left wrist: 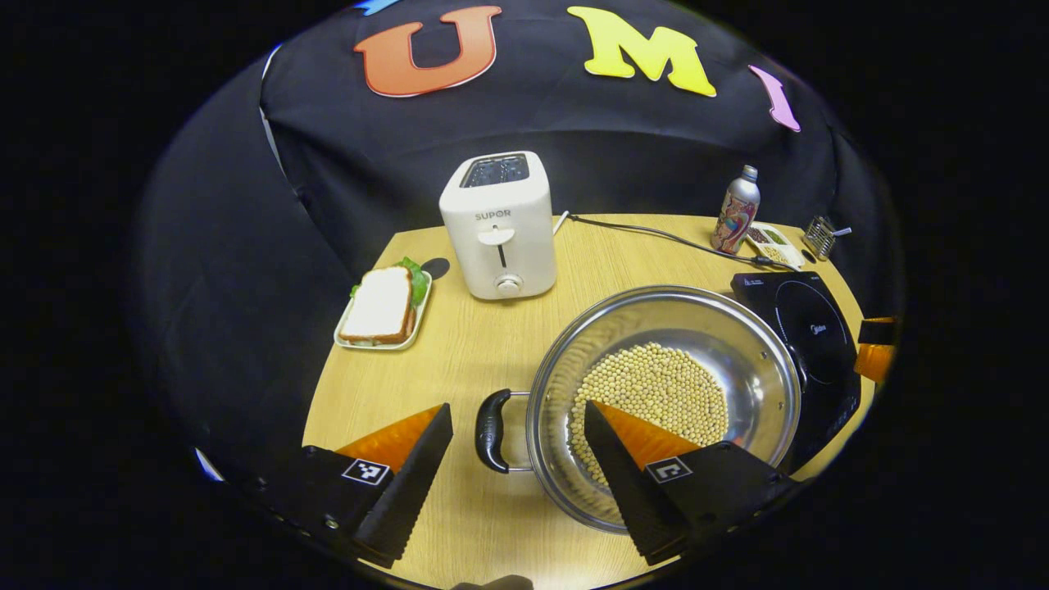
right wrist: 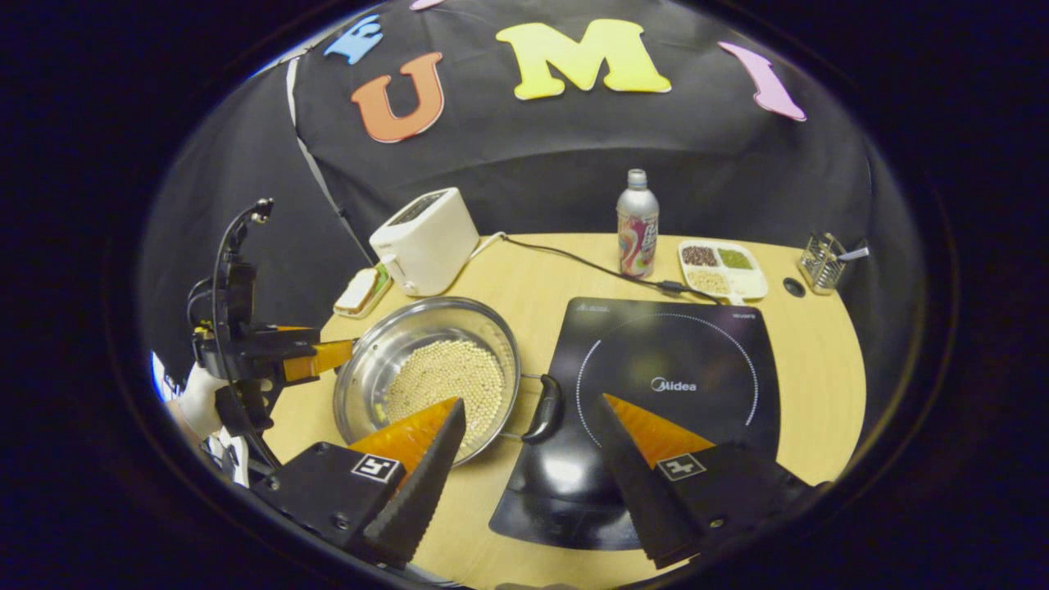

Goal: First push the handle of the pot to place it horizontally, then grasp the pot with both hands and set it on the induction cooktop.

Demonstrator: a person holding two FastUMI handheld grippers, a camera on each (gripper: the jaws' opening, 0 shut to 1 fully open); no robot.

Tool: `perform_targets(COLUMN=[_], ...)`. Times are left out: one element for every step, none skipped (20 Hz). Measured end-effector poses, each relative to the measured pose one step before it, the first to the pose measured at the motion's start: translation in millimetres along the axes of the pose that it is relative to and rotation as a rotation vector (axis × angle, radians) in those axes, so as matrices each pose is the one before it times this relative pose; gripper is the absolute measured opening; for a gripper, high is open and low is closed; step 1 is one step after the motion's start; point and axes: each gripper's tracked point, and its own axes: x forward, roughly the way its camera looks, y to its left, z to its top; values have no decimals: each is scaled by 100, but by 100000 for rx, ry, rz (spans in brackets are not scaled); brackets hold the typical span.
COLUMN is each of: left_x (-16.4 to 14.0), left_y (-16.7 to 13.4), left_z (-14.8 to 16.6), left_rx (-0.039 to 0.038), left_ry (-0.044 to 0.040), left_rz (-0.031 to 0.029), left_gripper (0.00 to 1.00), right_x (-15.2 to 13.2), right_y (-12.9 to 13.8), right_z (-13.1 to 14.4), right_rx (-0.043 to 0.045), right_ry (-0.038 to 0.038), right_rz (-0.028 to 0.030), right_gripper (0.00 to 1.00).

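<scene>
A steel pot (left wrist: 737, 344) holding soybeans (left wrist: 656, 385) stands on the wooden table, just left of the black induction cooktop (left wrist: 807, 328). Its black left handle (left wrist: 492, 430) lies between the spread fingers of my left gripper (left wrist: 518, 407), which is open; the right finger reaches over the pot's rim. In the right gripper view, the pot (right wrist: 385, 344) has its other black handle (right wrist: 545, 407) over the cooktop's (right wrist: 664, 385) left edge, between the fingers of my open right gripper (right wrist: 531, 401). The left gripper (right wrist: 315, 358), held by a gloved hand (right wrist: 197, 401), sits at the pot's far side.
A white toaster (left wrist: 498, 225) stands at the back, with a sandwich on a plate (left wrist: 383, 310) to its left. A bottle (right wrist: 638, 223), a divided tray of grains (right wrist: 723, 269) and a metal holder (right wrist: 821, 262) line the back right. A black cable (right wrist: 574, 262) runs to the cooktop.
</scene>
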Motion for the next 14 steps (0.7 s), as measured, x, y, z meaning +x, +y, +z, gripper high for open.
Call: perform_targets(left_x=[557, 580, 574, 430, 418, 328, 408, 251, 284, 200, 269, 200, 193, 198], left_y=[-12, -53, 17, 215, 324, 383, 166, -140, -2, 85, 91, 104, 83, 19], left_z=[-150, -173, -300, -381, -292, 0, -149, -224, -272, -281, -125, -130, 77, 57], left_rx=[534, 456, 608, 703, 613, 540, -8, -295, 113, 441, 285, 118, 310, 318], left_ry=[1235, 2124, 2099, 2016, 1528, 1103, 1152, 1536, 1503, 1155, 1055, 739, 261, 334], left_rz=[-255, -579, -83, 47, 688, 784, 68, -1011, -389, -549, -113, 208, -162, -198], left_gripper=[97, 97, 97, 97, 97, 97, 97, 97, 97, 97, 94, 92, 90, 87], right_x=[1010, 970, 861, 852, 714, 718, 603, 653, 592, 515, 627, -380, 197, -194], right_y=[-26, -69, -116, 108, -44, -74, 2, 38, -95, 115, -112, 69, -182, 71], right_z=[-104, -11, -180, -129, 39, -59, -232, -183, -388, -450, -416, 432, -97, -310], right_rx=[522, 14, 74, -240, 347, 517, 141, 114, -163, 18, 1192, 333, -156, 542], right_ry=[1664, 1329, 2021, 1897, 1059, 1156, 2031, 1684, 2647, 2614, 2520, -1387, 2545, 694], right_rz=[-291, -667, -873, -143, -653, -747, -920, -679, -1397, -623, -1207, -816, -1330, -1584], right_gripper=[95, 95, 98, 94, 94, 94, 94, 97, 92, 92, 96, 96, 96, 88])
